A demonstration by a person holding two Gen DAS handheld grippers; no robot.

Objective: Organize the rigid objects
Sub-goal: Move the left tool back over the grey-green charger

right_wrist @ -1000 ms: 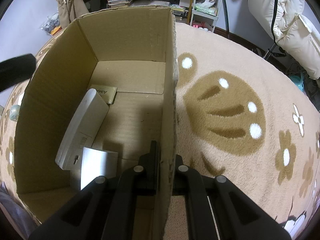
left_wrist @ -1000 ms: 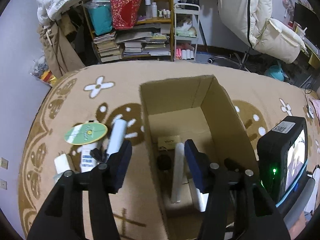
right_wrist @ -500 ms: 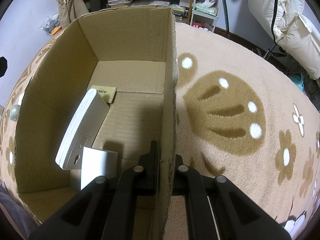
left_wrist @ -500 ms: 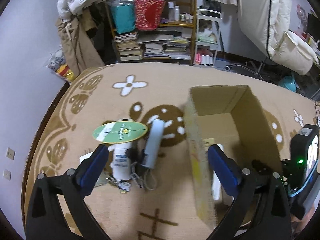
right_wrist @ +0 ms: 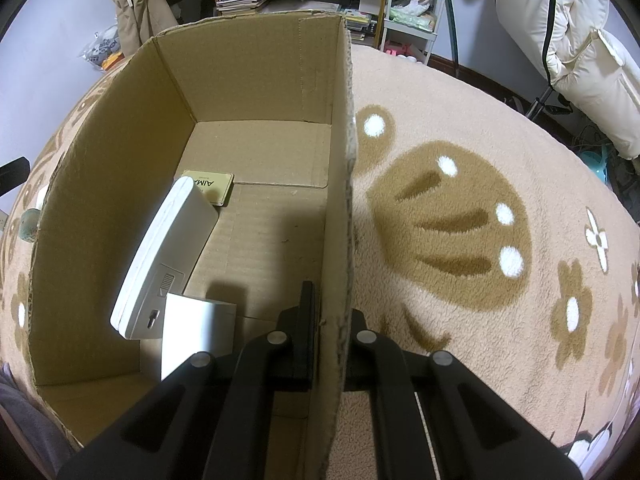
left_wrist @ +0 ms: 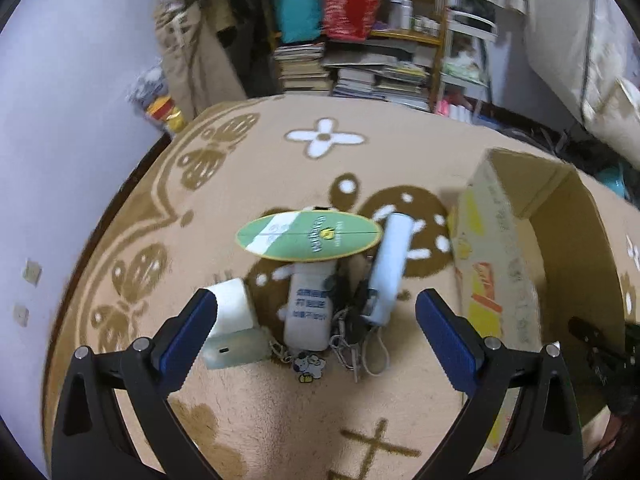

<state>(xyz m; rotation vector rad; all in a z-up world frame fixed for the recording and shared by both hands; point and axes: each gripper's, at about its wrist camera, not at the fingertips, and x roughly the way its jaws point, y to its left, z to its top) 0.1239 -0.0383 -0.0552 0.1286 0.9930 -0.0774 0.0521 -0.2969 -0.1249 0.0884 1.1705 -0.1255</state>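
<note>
In the left wrist view my left gripper hangs open and empty above a pile on the carpet: a green oval tin lid, a white bottle, a pale blue cylinder, a white block on a pale green box, and keys with a chain. The cardboard box stands to the right of the pile. In the right wrist view my right gripper is shut on the box's right wall. Inside the box lie a white flat device, a white block and a yellow tin.
A bookshelf with stacked books and bags stands beyond the carpet's far edge. A white padded chair is at the far right. The purple wall borders the carpet on the left. Bare carpet lies right of the box.
My left gripper has swung left from over the box to above the pile and opened wider. The right gripper has kept its hold on the box wall.
</note>
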